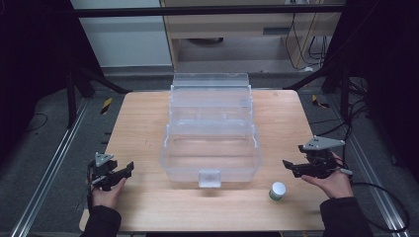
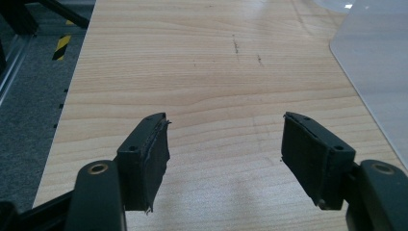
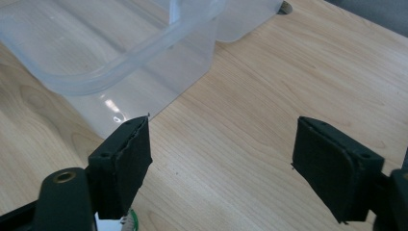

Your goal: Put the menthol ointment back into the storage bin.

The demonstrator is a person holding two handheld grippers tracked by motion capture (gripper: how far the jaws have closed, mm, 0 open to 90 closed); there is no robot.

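High view: a clear plastic box [image 1: 210, 148] with stepped tiers is seen in the middle of the frame, standing open on a wooden table [image 1: 143, 123]. A small latch [image 1: 209, 178] is seen on its near wall. A small jar [image 1: 277, 191] with a white cap and green label is placed at the lower right, on the table, apart from the box and just beside the right gripper [image 1: 291, 167]. That gripper is held by a hand [image 1: 332, 181] at the right edge of the table, its jaws spread and empty. The left gripper [image 1: 126, 171] is held at the lower left, near the box's left side, with bare wood between them. Grey floor, black frame bars and cables are seen around the table.

In the left gripper view, the jaws are set apart over bare wood, with the box's wall at the upper right. In the right gripper view, the jaws are likewise apart, the box's corner is seen at the upper left, and a bit of the jar's label is seen at the bottom edge, behind the left jaw.
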